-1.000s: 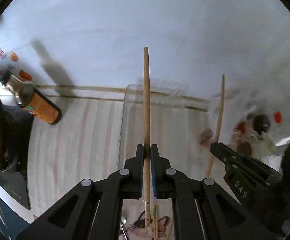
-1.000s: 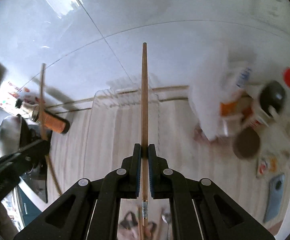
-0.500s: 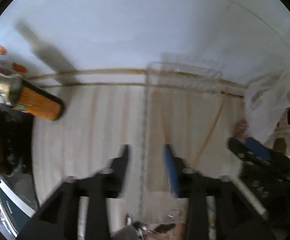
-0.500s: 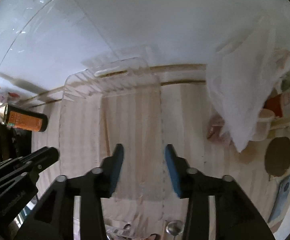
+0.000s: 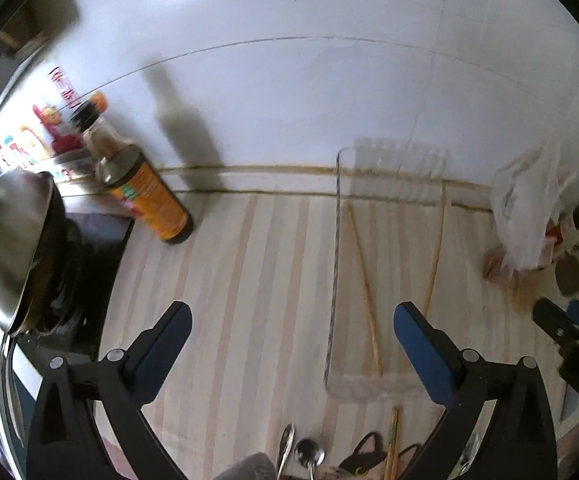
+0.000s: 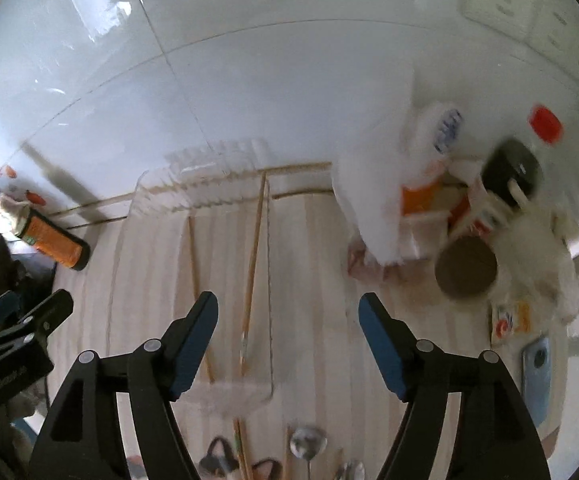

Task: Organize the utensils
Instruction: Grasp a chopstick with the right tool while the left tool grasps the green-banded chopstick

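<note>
Two wooden chopsticks (image 5: 363, 280) (image 5: 435, 256) lie loose inside the clear plastic tray (image 5: 334, 264) on the striped mat. In the right wrist view the same chopsticks (image 6: 197, 280) (image 6: 253, 256) rest in the tray (image 6: 209, 160). My left gripper (image 5: 291, 312) hovers over the mat just left of the tray, its jaws opening wide with nothing between them. My right gripper (image 6: 287, 304) is above the tray's right side, jaws also opening and holding nothing. More chopsticks (image 5: 391, 440) and two spoons (image 5: 299, 450) lie near the bottom edge.
A soy sauce bottle (image 5: 145, 196) stands at the wall on the left, beside a steel pot (image 5: 9, 248) on a dark stove. A white plastic bag (image 6: 373, 200), jars and packets crowd the right. A phone (image 6: 537, 368) lies at the far right.
Both grippers held a chopstick upright a second ago; both have opened, and the two chopsticks now lie in the tray. The left gripper has shifted left of the tray.
</note>
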The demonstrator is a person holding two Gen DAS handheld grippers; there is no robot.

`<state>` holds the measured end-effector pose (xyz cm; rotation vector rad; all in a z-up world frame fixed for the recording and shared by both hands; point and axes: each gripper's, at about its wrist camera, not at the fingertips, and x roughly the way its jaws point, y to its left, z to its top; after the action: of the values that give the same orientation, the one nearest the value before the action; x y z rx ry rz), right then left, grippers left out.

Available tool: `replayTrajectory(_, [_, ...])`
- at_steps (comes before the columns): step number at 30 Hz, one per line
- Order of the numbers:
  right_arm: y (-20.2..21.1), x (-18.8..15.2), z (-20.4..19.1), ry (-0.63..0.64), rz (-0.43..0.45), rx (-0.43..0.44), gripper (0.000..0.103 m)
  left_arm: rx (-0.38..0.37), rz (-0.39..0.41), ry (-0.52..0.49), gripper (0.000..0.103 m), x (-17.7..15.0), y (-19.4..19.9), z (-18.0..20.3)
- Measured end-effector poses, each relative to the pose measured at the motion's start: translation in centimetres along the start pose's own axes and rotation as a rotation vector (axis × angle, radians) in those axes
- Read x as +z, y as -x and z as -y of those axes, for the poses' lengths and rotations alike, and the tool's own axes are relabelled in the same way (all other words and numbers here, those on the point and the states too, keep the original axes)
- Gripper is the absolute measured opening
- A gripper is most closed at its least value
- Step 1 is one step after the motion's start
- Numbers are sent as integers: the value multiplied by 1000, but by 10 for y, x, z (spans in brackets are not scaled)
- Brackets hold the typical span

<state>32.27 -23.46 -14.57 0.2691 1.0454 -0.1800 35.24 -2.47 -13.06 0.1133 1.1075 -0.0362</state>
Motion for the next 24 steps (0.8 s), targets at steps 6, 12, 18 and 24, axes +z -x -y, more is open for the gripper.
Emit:
replayTrajectory(6, [13,-60,38,-86,-62,15,33,-16,-111,-44,103,-71,-12,22])
replayTrajectory(12, [-2,-128,89,-172,-168,-13,13,-117,-320,-87,77,-137,-56,55])
replayTrajectory(18, [-24,-174,126,-238,-263,-56,13,-225,-438,-94,34,-172,-91,80])
replayTrajectory(24, [-23,-194,124,-269,-297,0,13,-182,-416,-155,6,-174,-94,88])
